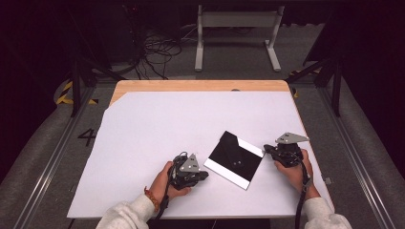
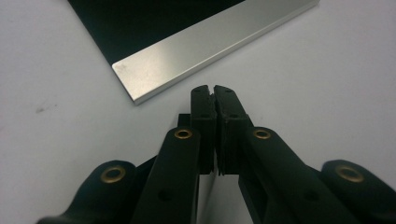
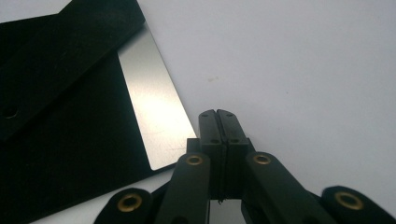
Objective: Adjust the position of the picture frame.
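looks like barely started - the flat black square panel with silver metal edges (image 1: 234, 160) lies untouched near the table's front between the left gripper (image 2: 214, 89) and right gripper (image 3: 217, 113), both clamped shut on nothing - everything left to do.

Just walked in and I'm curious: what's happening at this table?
A person holds a black two-jaw left gripper and right gripper, one on each side of a flat black square plate with silvery edges. It lies on a white table sheet. Both grippers' jaws are shut, empty, close beside the plate's edges.

Bright tabletop, dark surroundings, soft focus
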